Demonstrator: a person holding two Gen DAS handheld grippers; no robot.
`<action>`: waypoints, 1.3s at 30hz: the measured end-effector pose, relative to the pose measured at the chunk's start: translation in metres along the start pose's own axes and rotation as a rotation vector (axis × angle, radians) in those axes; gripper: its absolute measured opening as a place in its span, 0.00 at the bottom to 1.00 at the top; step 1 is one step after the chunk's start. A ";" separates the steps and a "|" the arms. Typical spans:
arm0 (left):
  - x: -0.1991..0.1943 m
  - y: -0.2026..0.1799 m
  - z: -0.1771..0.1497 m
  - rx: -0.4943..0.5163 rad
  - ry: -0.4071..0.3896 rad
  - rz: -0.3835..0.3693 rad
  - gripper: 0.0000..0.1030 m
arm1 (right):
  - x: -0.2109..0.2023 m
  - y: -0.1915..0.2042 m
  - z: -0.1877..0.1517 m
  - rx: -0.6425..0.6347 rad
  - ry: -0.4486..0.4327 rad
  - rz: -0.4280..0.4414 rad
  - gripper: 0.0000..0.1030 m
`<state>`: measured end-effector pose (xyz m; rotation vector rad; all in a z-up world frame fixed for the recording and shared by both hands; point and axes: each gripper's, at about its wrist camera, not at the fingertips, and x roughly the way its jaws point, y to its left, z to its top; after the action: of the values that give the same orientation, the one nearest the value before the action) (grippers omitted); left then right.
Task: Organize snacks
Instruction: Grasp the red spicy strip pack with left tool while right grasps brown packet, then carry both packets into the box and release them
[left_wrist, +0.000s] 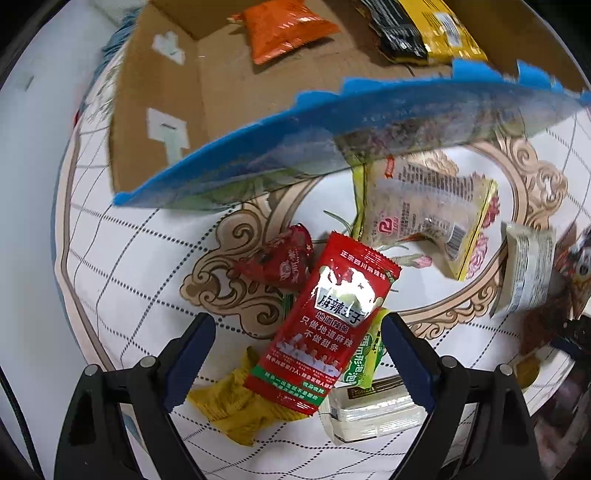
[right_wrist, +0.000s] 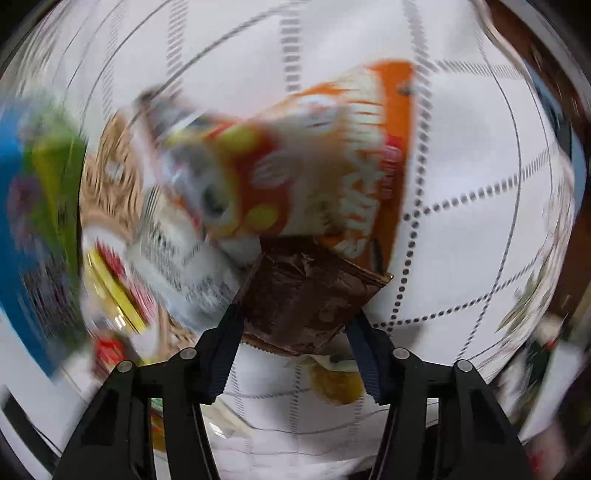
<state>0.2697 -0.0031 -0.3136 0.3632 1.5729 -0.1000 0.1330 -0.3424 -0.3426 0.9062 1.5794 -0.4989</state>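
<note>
Pointing down over a pile of snacks, my left gripper (left_wrist: 298, 321) is open. A red spicy-strip packet (left_wrist: 325, 317) lies between its fingers without touching both pads. Around the packet lie a dark red wrapped sweet (left_wrist: 280, 258), a yellow packet (left_wrist: 236, 410), a green-yellow packet (left_wrist: 365, 350) and a white boxed pack (left_wrist: 369, 410). In the blurred right wrist view my right gripper (right_wrist: 295, 312) is shut on a brown foil packet (right_wrist: 306, 295), which sits just in front of an orange snack bag (right_wrist: 332, 155).
An open cardboard box (left_wrist: 155, 110) at the back holds an orange bag (left_wrist: 284, 29) and a yellow-black bag (left_wrist: 424, 33). A big blue-edged bag (left_wrist: 332, 122) hangs across the left wrist view. A clear yellow-edged bag (left_wrist: 424, 206) and a white pack (left_wrist: 528, 266) lie on the grid-patterned cloth (left_wrist: 129, 258).
</note>
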 end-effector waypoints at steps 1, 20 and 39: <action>0.003 -0.005 0.001 0.028 0.010 0.007 0.89 | -0.002 0.009 -0.002 -0.092 0.004 -0.047 0.37; 0.036 0.001 -0.006 -0.118 0.094 -0.094 0.49 | 0.016 0.020 0.022 -0.217 0.021 -0.109 0.35; 0.070 0.006 -0.049 -0.257 0.133 -0.165 0.52 | 0.016 0.000 0.044 -0.102 0.081 -0.044 0.74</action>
<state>0.2249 0.0285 -0.3795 0.0389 1.7221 -0.0003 0.1604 -0.3713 -0.3677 0.8244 1.6862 -0.4125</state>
